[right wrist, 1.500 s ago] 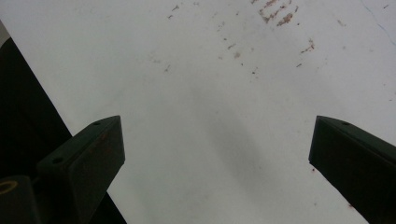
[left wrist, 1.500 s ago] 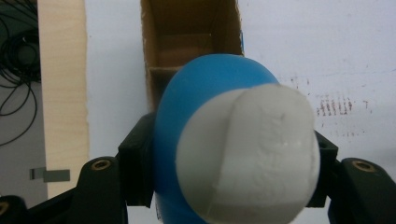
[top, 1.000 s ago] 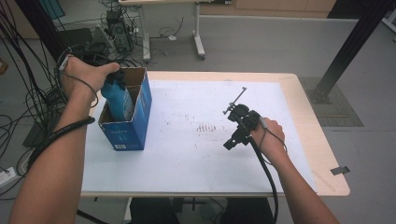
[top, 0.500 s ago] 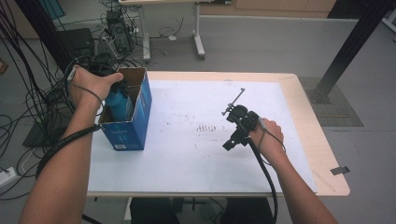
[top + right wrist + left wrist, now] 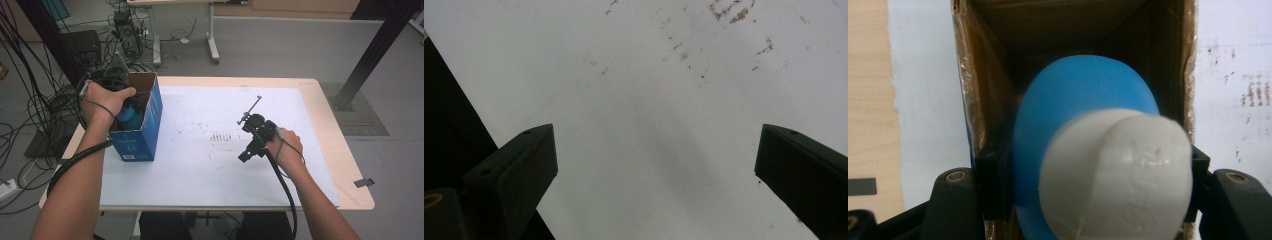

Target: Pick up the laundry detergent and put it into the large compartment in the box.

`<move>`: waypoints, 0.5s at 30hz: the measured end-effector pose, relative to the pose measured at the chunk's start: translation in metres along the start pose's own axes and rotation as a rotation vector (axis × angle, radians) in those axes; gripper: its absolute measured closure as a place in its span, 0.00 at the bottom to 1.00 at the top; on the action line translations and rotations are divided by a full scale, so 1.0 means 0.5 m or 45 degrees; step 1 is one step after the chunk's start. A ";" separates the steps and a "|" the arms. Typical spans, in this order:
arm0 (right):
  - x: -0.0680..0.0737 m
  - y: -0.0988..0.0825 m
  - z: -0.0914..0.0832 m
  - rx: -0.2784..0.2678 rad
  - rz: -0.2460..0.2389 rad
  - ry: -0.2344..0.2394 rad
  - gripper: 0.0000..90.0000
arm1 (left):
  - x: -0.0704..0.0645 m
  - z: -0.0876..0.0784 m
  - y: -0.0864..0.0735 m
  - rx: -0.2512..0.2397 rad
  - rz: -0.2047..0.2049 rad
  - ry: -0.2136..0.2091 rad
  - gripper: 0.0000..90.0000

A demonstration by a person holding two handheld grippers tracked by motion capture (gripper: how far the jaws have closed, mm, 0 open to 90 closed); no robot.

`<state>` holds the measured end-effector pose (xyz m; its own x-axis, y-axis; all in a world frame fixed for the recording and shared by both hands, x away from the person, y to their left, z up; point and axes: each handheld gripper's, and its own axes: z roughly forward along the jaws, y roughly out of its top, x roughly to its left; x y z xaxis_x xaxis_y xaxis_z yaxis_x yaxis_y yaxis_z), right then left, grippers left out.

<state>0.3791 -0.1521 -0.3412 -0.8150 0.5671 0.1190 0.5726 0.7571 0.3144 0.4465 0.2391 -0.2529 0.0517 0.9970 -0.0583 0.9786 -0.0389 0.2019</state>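
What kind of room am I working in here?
Likely a lab or workshop: a bundle of cables on the grey floor, an equipment rack behind the table, and a black metal post.

Table (image 5: 345, 150): light wood top, rounded corners, covered for the most part by a white sheet (image 5: 200, 170) marked with small brownish stains near its middle. Floor (image 5: 300, 45): grey, beyond and beside the table. Second table (image 5: 212, 47): white legs on a foot, standing behind the table. Cables (image 5: 30, 100): black, tangled, left of the table. Black post (image 5: 372, 55): slanted, right of the table, above a dark mat (image 5: 360, 112). Light: even, soft.
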 end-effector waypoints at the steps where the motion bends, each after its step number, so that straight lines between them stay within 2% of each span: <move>1: 0.000 0.000 0.000 0.000 0.001 -0.001 0.04 | 0.000 0.002 0.000 0.004 0.003 0.002 0.42; 15: -0.001 0.001 0.001 -0.002 -0.004 -0.003 0.04 | -0.005 0.024 -0.008 0.000 -0.002 0.013 0.42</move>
<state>0.3797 -0.1518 -0.3414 -0.8167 0.5653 0.1157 0.5698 0.7584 0.3163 0.4448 0.2360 -0.2654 0.0485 0.9976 -0.0488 0.9787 -0.0377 0.2019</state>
